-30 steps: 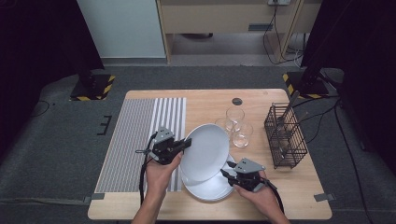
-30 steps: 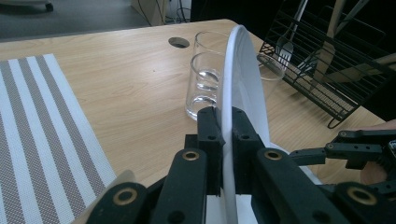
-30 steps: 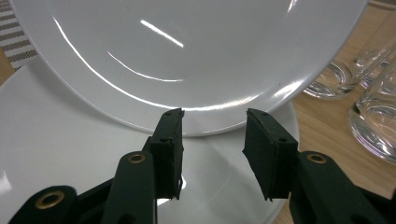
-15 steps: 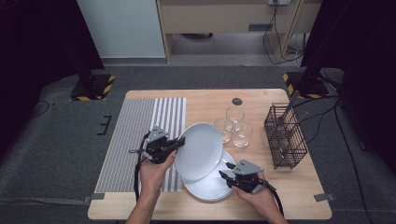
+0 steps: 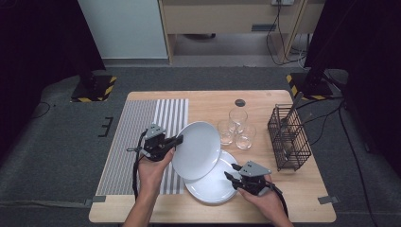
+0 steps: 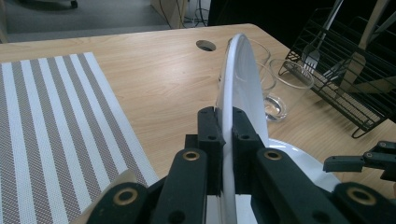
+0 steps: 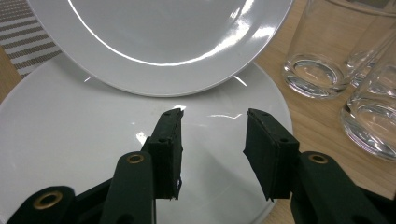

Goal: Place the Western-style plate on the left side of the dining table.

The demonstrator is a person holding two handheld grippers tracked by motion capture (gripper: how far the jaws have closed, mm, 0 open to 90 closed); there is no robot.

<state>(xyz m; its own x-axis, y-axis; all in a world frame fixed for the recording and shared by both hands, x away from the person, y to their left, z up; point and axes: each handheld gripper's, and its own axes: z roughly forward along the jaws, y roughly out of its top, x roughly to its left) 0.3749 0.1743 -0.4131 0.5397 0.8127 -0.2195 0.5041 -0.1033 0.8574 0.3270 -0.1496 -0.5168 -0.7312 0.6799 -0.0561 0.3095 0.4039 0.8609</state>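
My left gripper (image 5: 178, 139) is shut on the rim of a white plate (image 5: 196, 150), which it holds lifted and tilted above the table. In the left gripper view the plate (image 6: 236, 88) stands edge-on between the two black pads (image 6: 208, 135). A second white plate (image 5: 213, 182) lies flat on the wood below it, partly covered by the lifted one. My right gripper (image 5: 230, 171) hovers over the right part of that lower plate (image 7: 70, 140), jaws open with nothing between them (image 7: 212, 123). The lifted plate (image 7: 159, 42) hangs just ahead of the right jaws.
Three clear glasses (image 5: 236, 127) stand behind the plates, close to the lifted plate's far edge. A black wire basket (image 5: 288, 137) with cutlery stands at the right. A striped placemat (image 5: 142, 137) covers the left of the table (image 5: 265, 99), which has a round hole (image 5: 240, 102).
My left gripper has carried the lifted plate a little leftwards and tilted it steeper, baring more of the lower plate. The right gripper has stayed where it was.
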